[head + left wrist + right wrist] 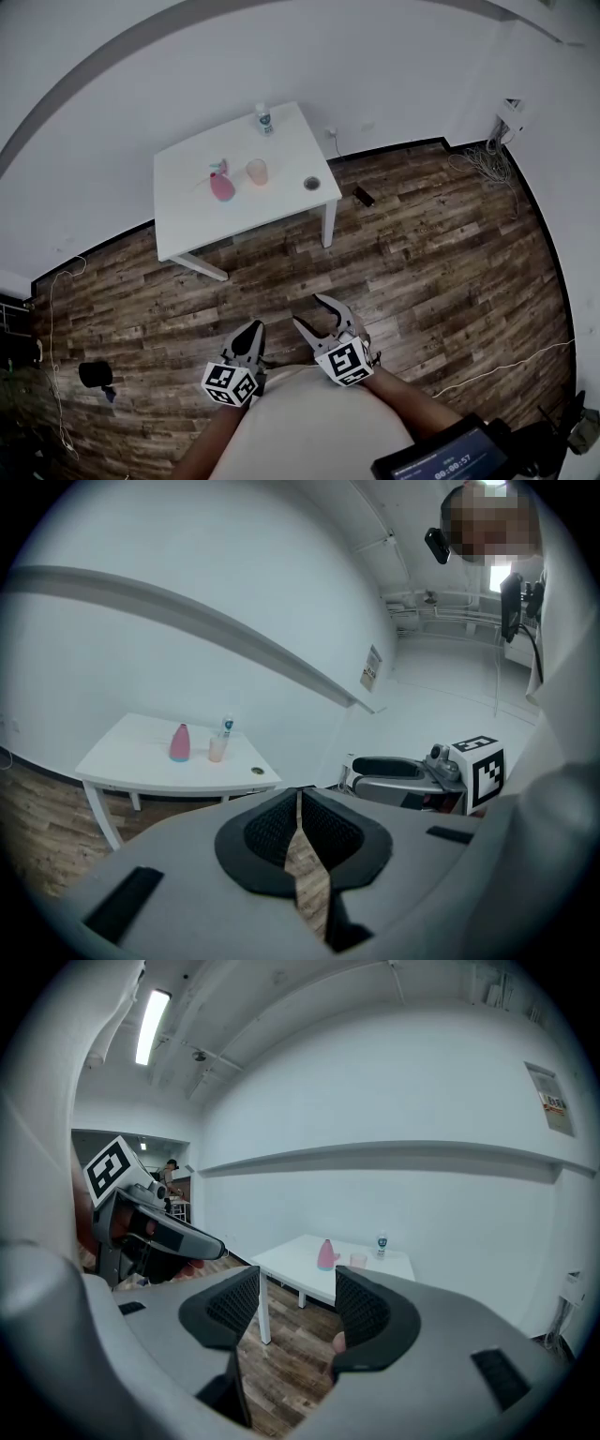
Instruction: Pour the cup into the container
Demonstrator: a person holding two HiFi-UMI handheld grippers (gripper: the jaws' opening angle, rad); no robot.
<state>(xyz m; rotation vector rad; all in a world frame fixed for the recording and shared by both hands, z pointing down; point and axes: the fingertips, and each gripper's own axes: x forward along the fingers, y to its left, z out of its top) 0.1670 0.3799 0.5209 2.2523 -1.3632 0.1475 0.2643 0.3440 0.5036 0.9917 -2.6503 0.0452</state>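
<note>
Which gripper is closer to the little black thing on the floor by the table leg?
Right. The right gripper hangs well short of the black thing; the left gripper sits farther away, leftward.

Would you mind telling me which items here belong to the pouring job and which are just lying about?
For the job: cup; pink container.
Lying about: small bottle; black object on the floor; cables by the wall.

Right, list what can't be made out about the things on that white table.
- Cup: its contents; too small and distant in every view.
- Pink container: whether its top is open; too small in all views.
- Bottle: its label print; too small in the head view.
- Dark round spot near the edge of the table: too small to identify.
</note>
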